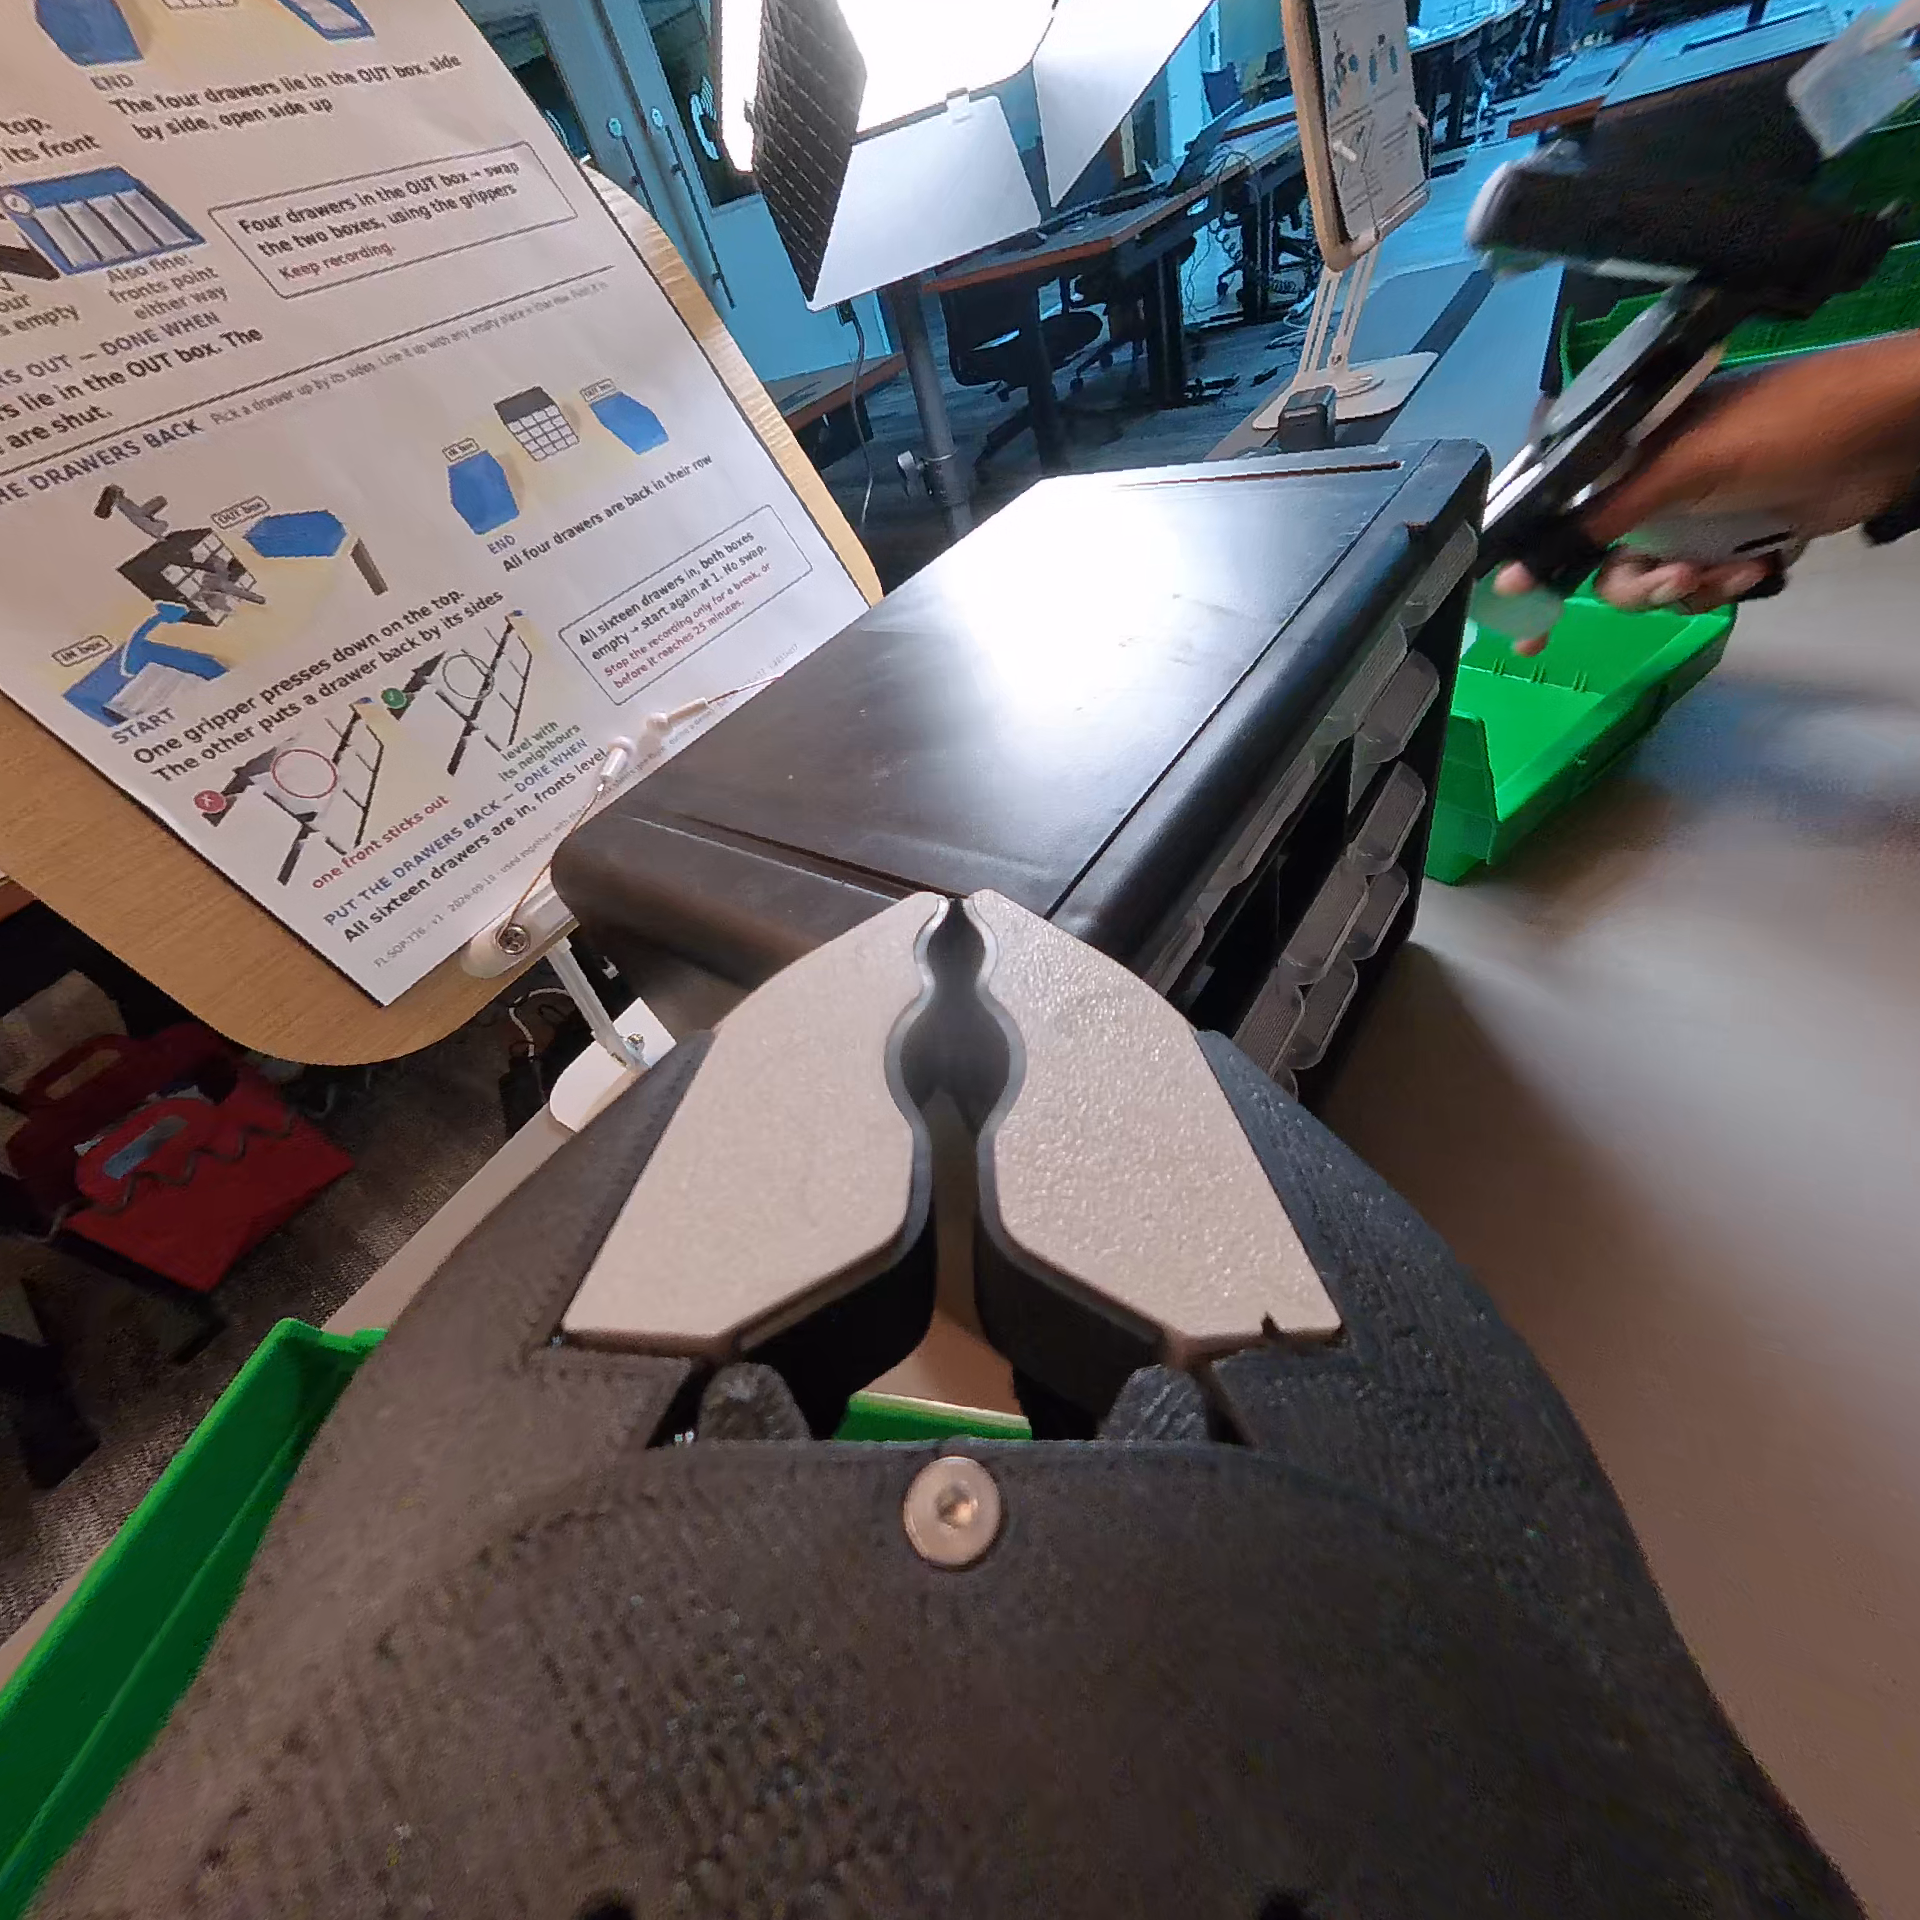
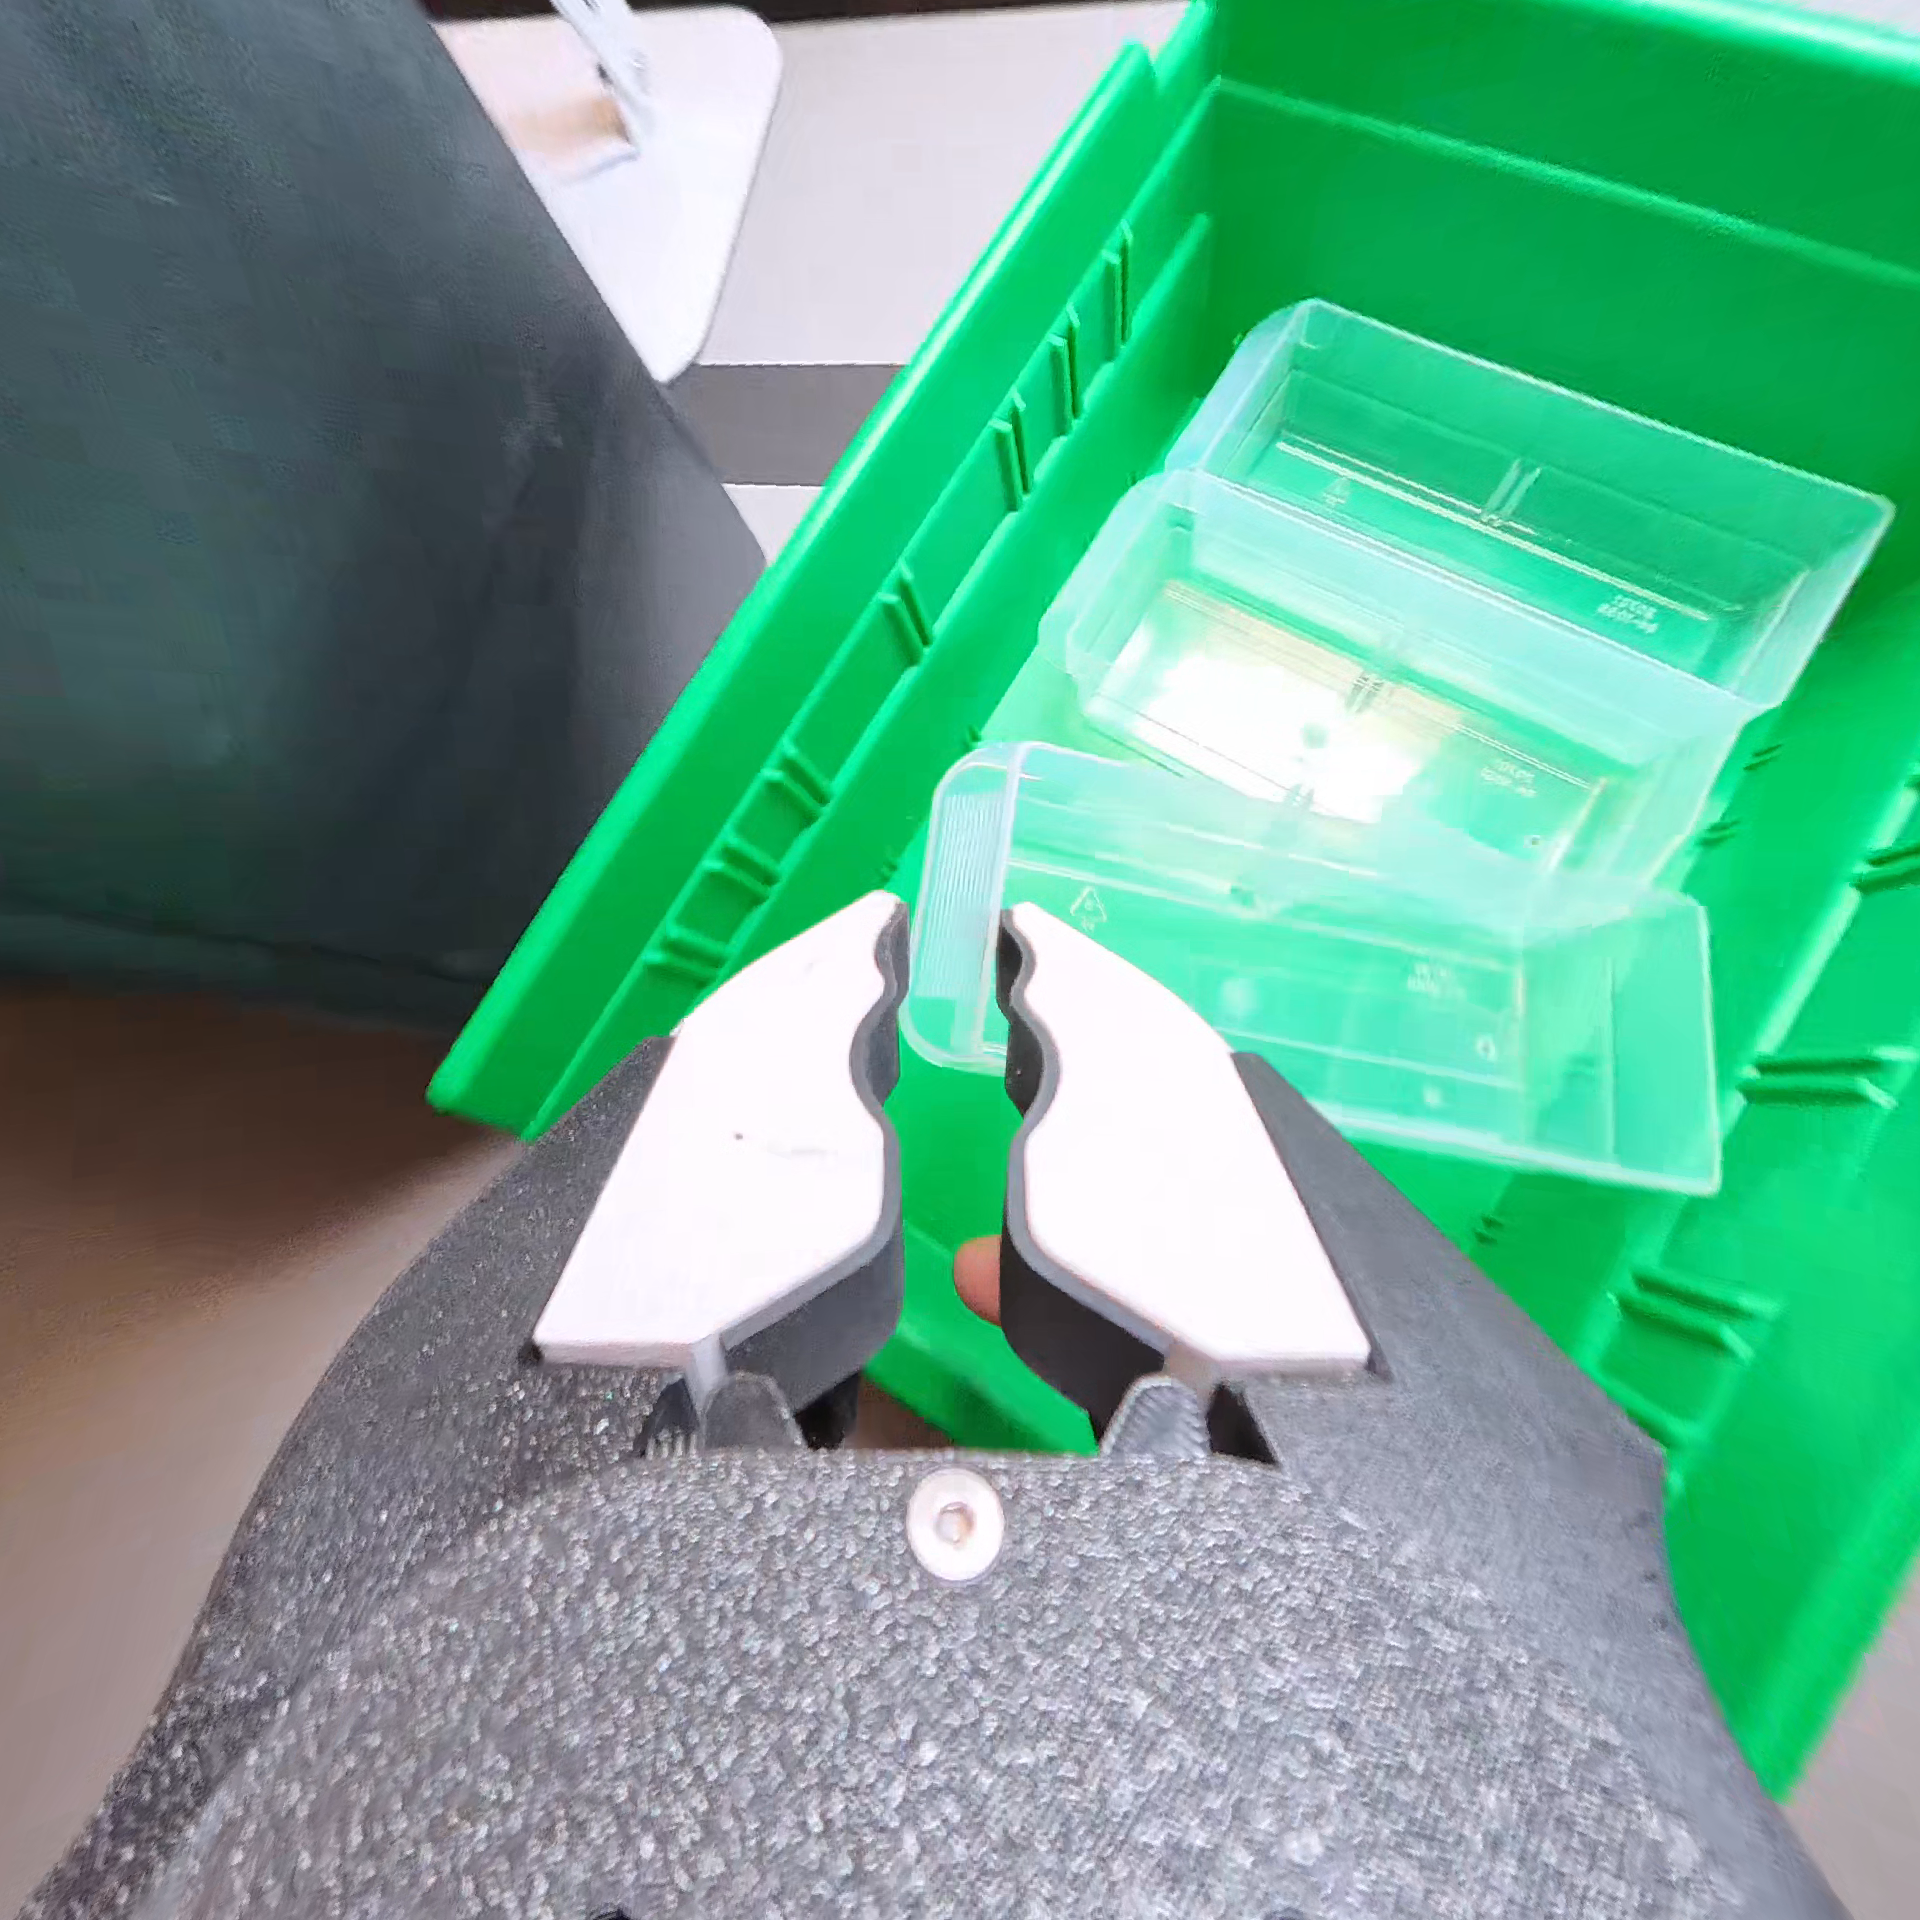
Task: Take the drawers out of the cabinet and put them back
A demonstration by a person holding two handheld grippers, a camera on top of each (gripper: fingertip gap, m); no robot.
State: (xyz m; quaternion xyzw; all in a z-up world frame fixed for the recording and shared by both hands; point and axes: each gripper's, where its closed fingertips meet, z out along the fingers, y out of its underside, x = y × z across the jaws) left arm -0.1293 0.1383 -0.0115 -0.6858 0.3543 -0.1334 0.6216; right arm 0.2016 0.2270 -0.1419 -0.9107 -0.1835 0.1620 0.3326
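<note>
Right claw: grey pads pinched on the front lip of a clear plastic drawer, gap only as wide as that lip. Drawer is held tilted over the green plastic bin; can't tell if its far end touches anything. Two more clear plastic drawers lie further in the same bin, side by side, open side up.

Left claw: pads closed tip to tip, holding nothing, tips at the near top edge of the black plastic drawer cabinet; contact can't be confirmed. A second green bin sits just below it, on the left.

Cabinet stands on the beige table, clear drawer fronts on its right face, a few slots dark. Left of it, an instruction sheet on a wooden board. Beyond the cabinet, a hand holds the right claw's handle over the far bin.
</note>
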